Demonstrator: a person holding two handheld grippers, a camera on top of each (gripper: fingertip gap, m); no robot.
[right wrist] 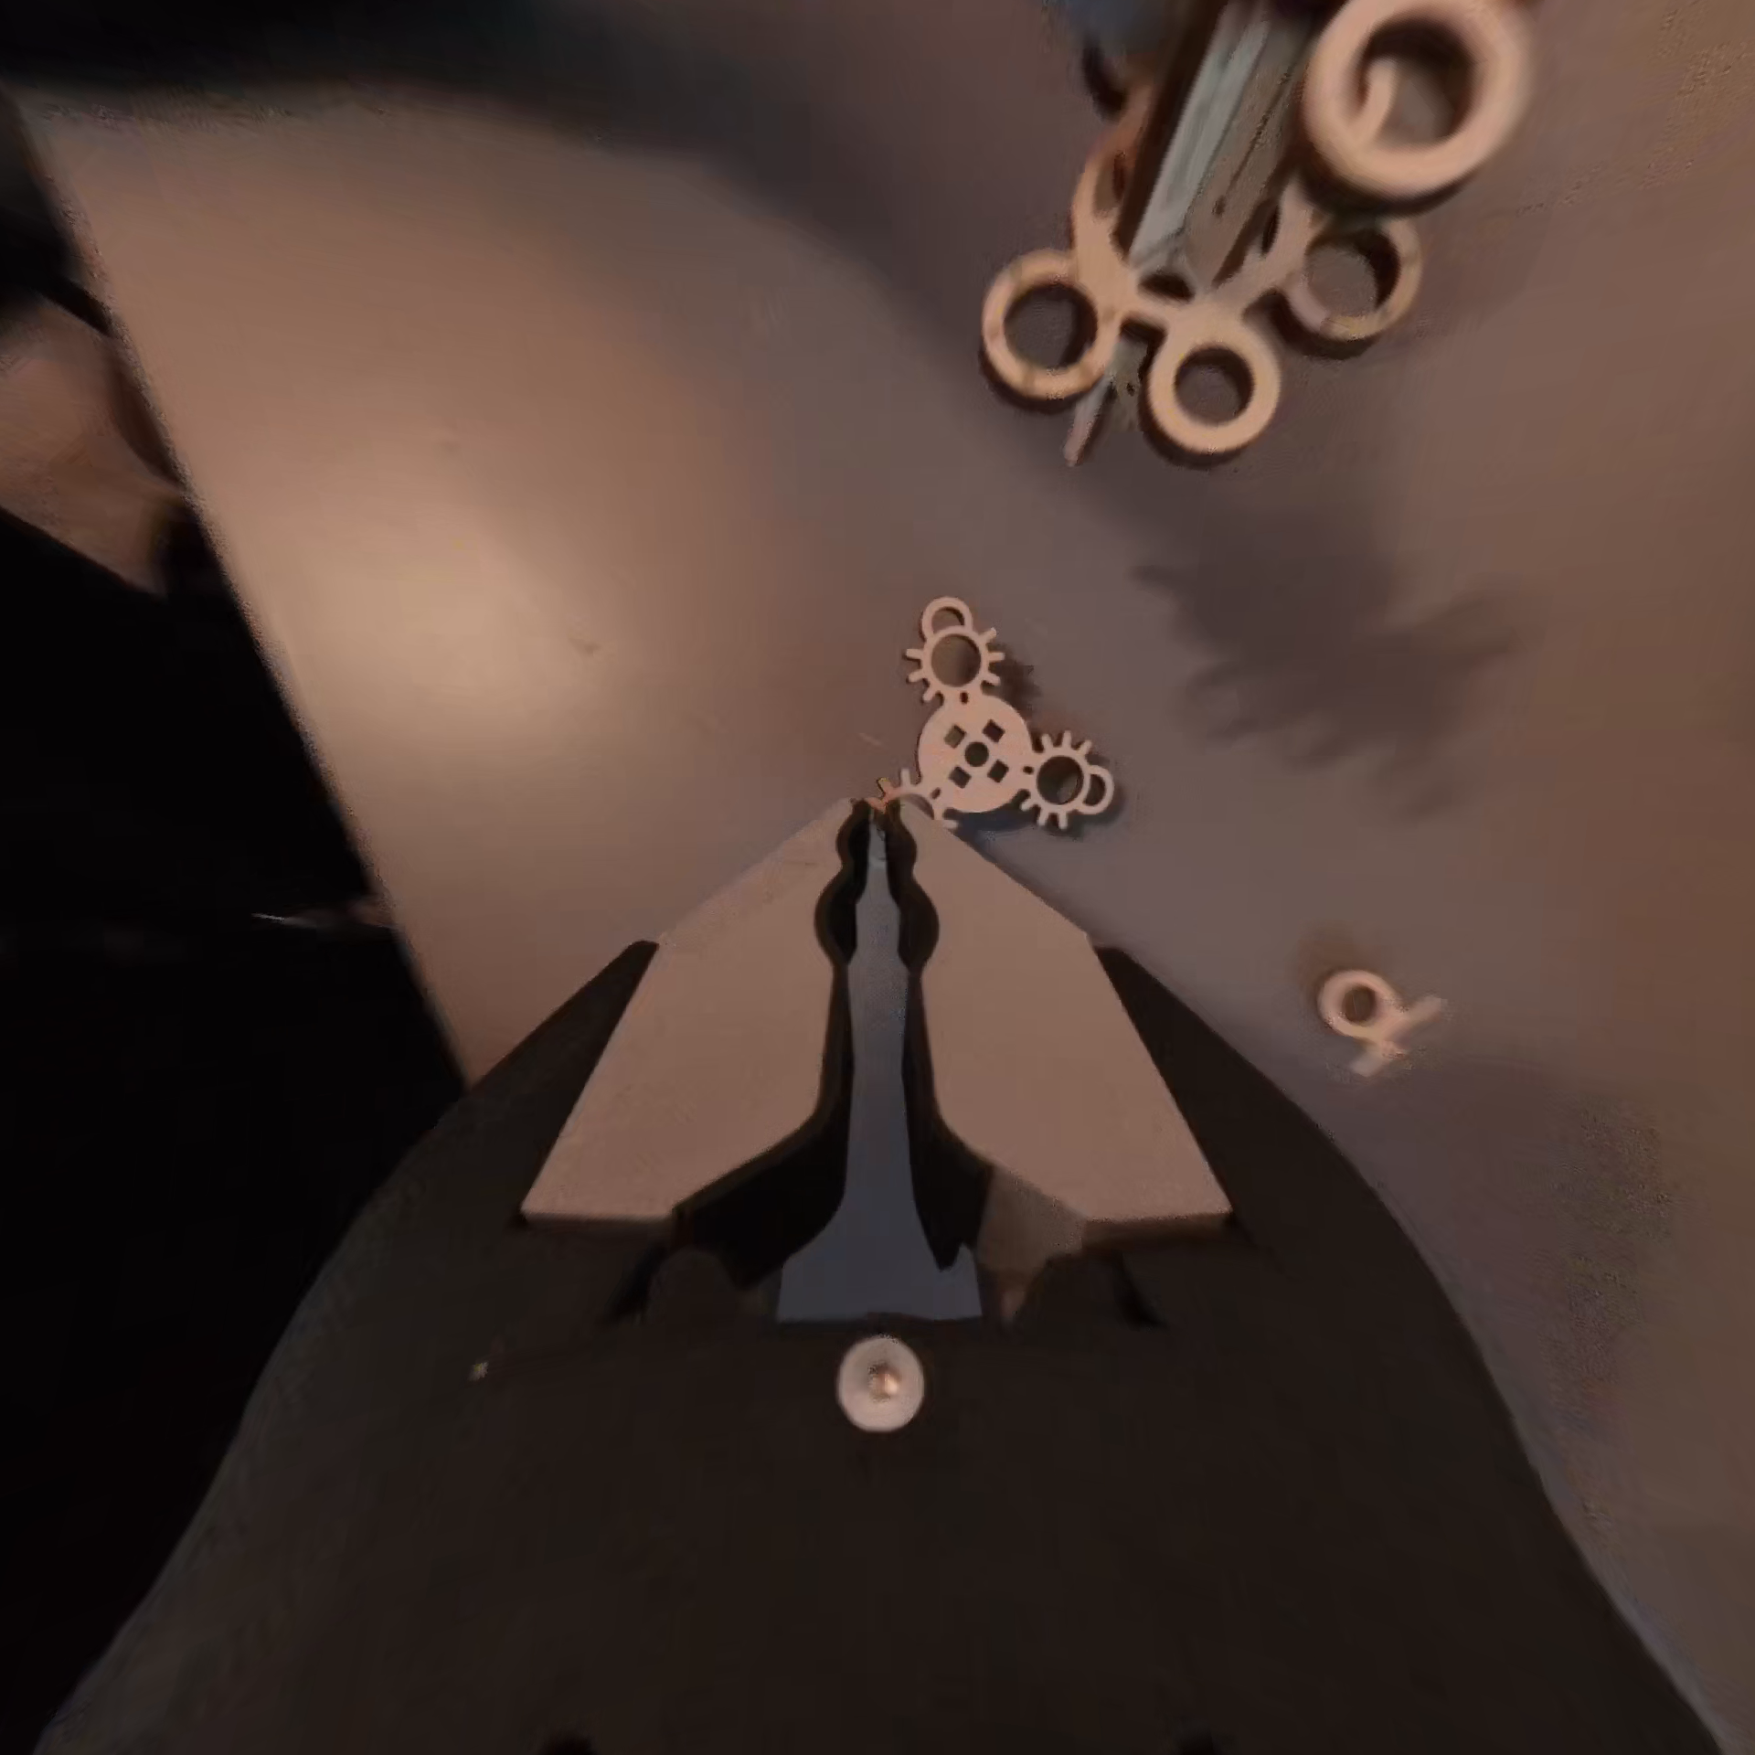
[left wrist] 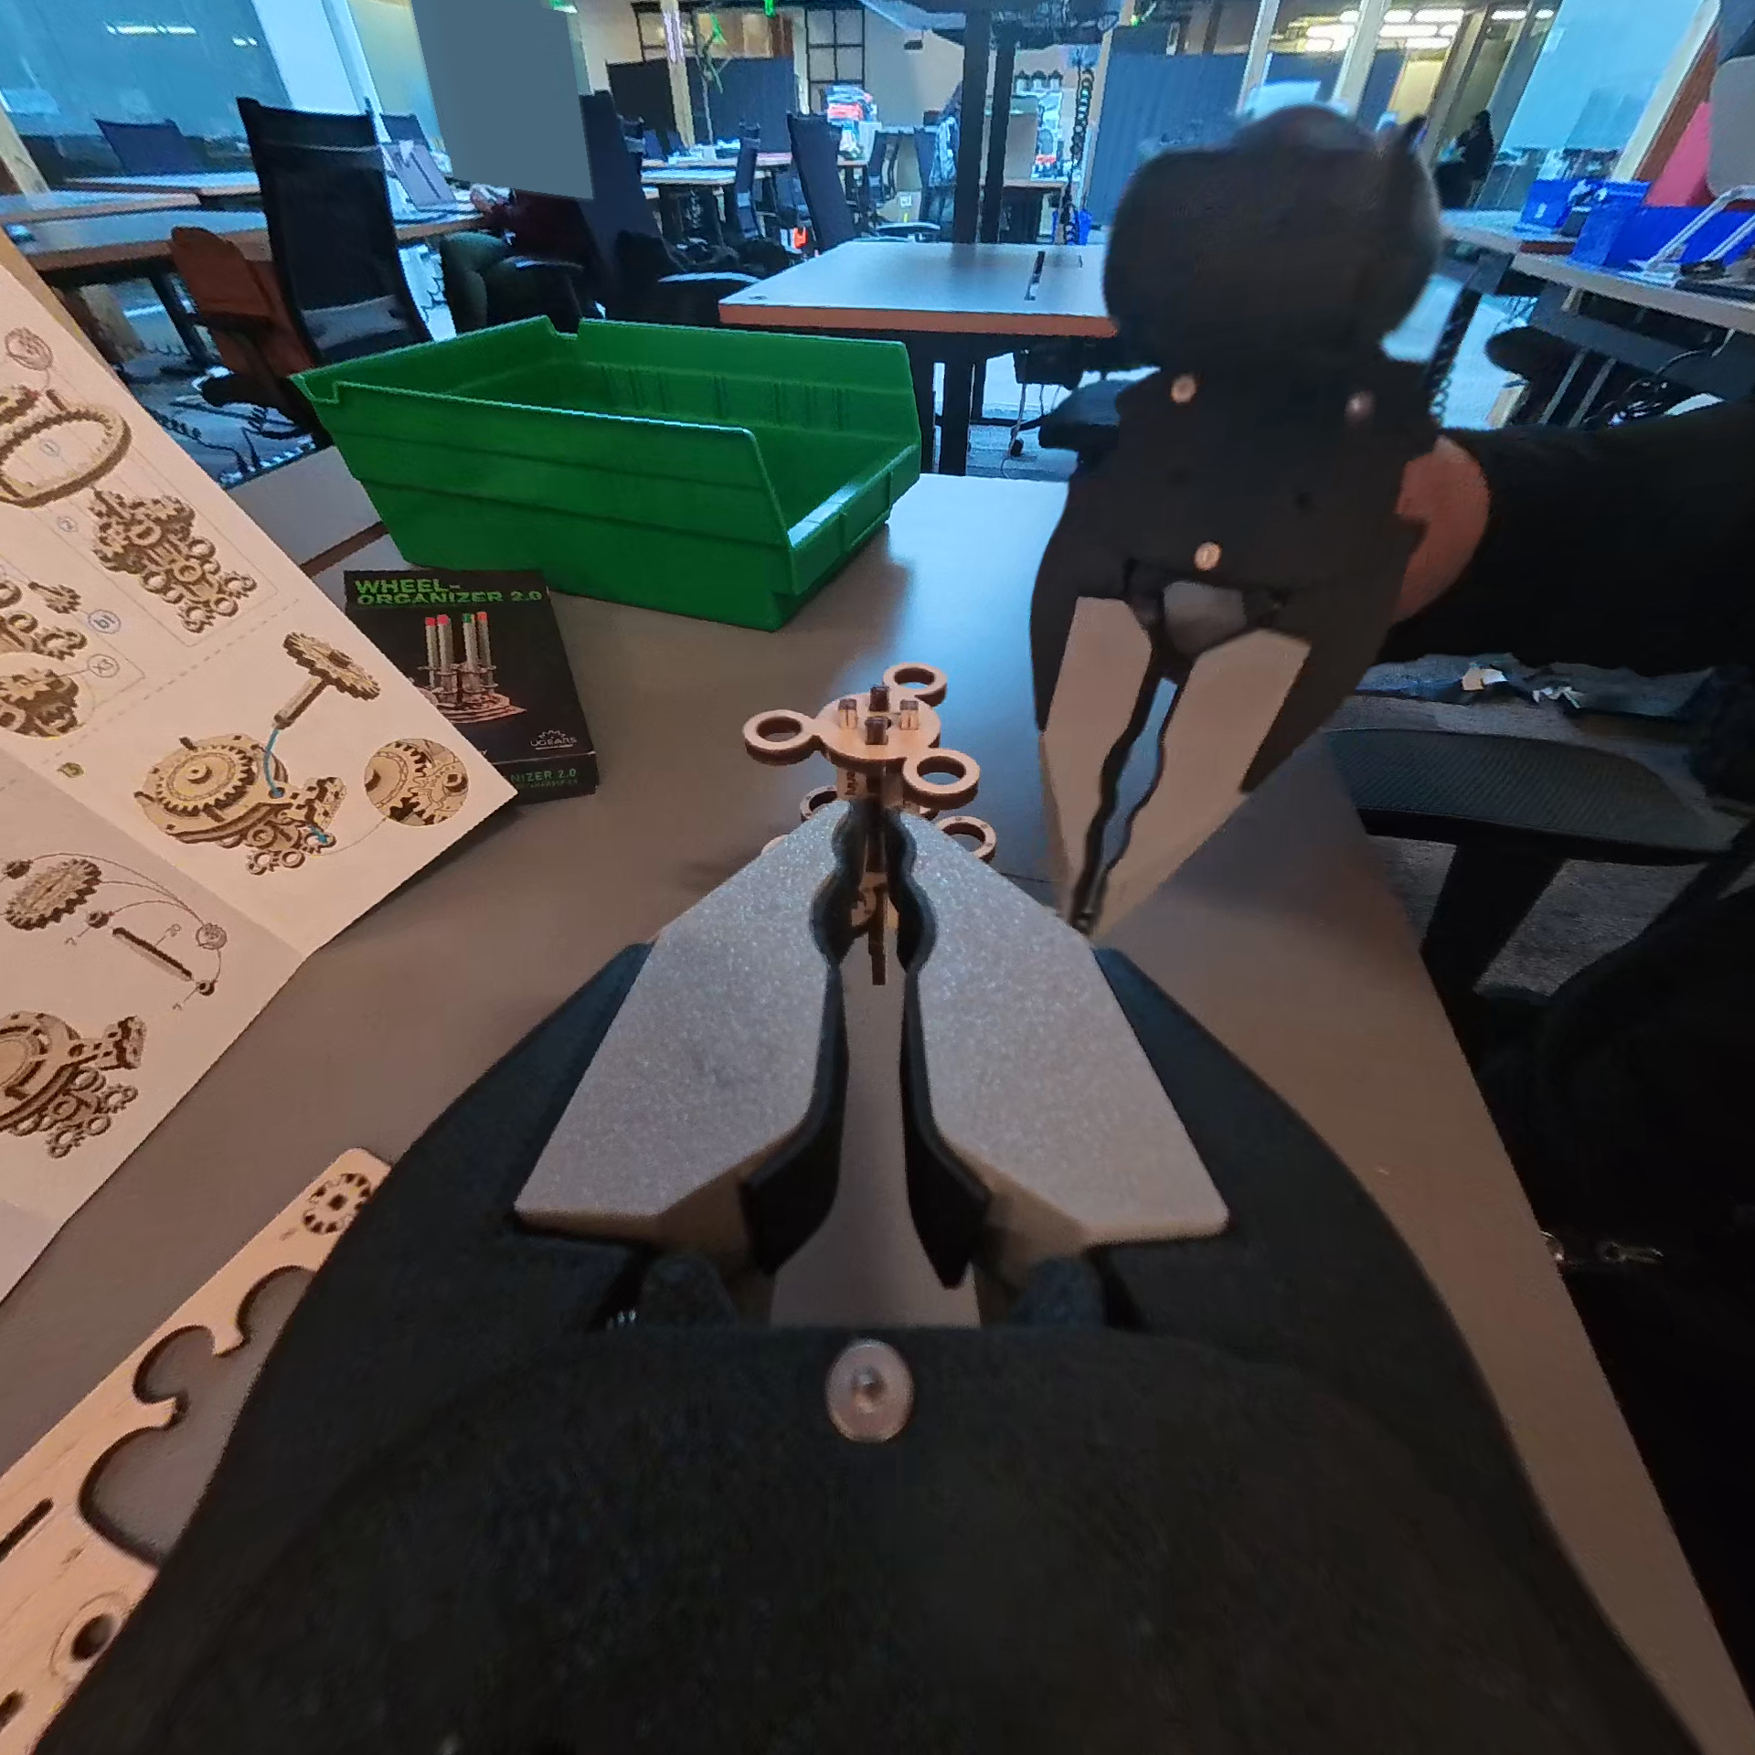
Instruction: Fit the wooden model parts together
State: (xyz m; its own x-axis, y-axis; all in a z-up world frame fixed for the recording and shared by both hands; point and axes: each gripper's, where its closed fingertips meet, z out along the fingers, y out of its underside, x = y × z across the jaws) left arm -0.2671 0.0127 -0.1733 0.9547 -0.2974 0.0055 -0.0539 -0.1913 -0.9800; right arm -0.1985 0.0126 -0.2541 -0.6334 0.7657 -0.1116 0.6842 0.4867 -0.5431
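Observation:
My left gripper (left wrist: 869, 836) is shut on the stem of a wooden assembly (left wrist: 859, 736), a post with ringed discs stacked on it, held upright above the grey table (left wrist: 1235, 997). The assembly also shows in the right wrist view (right wrist: 1216, 285), at top right. My right gripper (right wrist: 878, 807) points down at the table with its tips pinched on one lobe of a flat three-lobed wooden gear piece (right wrist: 978, 750). That lobe is hidden by the fingers. In the left wrist view the right gripper (left wrist: 1092, 902) hangs just right of the assembly, tips near the table.
A small loose wooden ring piece (right wrist: 1368, 1016) lies right of the gear piece. A green bin (left wrist: 617, 456) stands behind, a black box (left wrist: 475, 674) and an instruction sheet (left wrist: 142, 760) to the left, and a punched wooden sheet (left wrist: 114, 1405) at lower left. A chair (left wrist: 1519, 788) sits beyond the table's right edge. My hands' fingertips stand some 11 centimeters from each other.

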